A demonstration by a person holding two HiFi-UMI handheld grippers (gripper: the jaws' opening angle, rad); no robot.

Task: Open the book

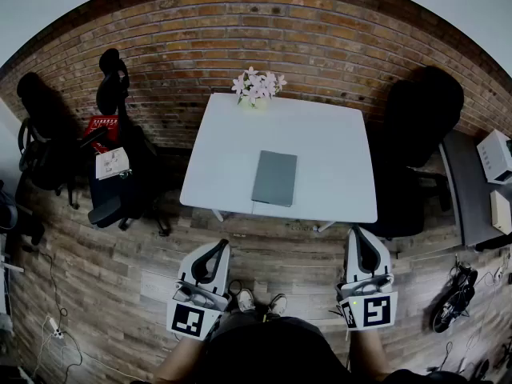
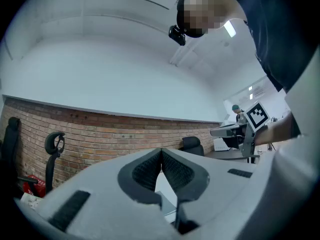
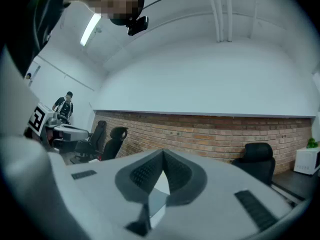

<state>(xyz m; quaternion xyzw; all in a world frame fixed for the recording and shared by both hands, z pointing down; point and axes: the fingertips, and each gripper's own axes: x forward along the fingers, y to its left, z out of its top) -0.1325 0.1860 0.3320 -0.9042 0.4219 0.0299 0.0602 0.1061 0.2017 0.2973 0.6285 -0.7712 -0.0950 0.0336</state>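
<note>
Indoors, book [image 1: 274,178] on white table [image 1: 340,154], brick wall [image 1: 240,38]

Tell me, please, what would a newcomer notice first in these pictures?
A closed grey book lies flat near the front edge of a white table, with pink flowers at its far edge before a brick wall. Nearer the camera, the left tongs and right tongs hang short of the table, both shut and empty.

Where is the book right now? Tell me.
Head view: the closed grey book lies centred on the white table, toward its near edge, opposite the pink flowers at the far edge.
</note>
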